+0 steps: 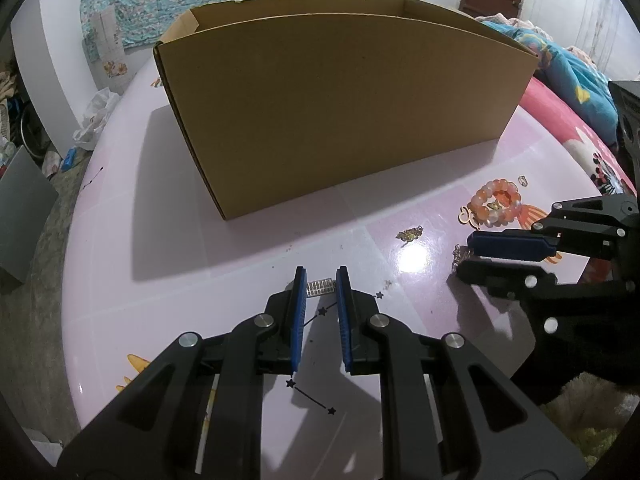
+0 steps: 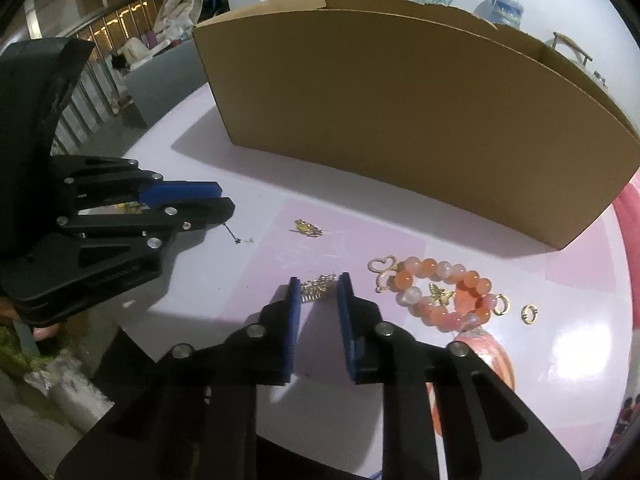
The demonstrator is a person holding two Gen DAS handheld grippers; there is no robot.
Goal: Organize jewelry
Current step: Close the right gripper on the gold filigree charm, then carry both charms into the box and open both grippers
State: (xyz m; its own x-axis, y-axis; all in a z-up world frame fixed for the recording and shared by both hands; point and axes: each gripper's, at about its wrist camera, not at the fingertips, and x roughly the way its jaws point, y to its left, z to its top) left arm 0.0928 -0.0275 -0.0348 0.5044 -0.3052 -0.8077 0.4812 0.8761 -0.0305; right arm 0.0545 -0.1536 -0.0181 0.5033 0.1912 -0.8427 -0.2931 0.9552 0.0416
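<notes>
My left gripper [image 1: 320, 280] is open low over the pink table [image 1: 192, 240], its jaws around a small silver barred piece [image 1: 319, 286]. My right gripper [image 2: 318, 286] is open, its jaws around a gold chain piece [image 2: 316, 288]; it also shows in the left wrist view [image 1: 480, 258]. An orange bead bracelet [image 2: 440, 292] with a gold butterfly charm [image 2: 441, 294] lies to the right of it, with a gold heart charm [image 2: 382, 266] and two small gold rings [image 2: 530, 314]. Another gold piece [image 2: 307, 227] lies nearer the open cardboard box [image 2: 400, 112].
The cardboard box [image 1: 340, 108] stands at the back of the table, its inside hidden. The left gripper shows at the left of the right wrist view [image 2: 224, 206]. A bed with bright blankets [image 1: 568, 76] lies to the right. Clutter sits on the floor at left.
</notes>
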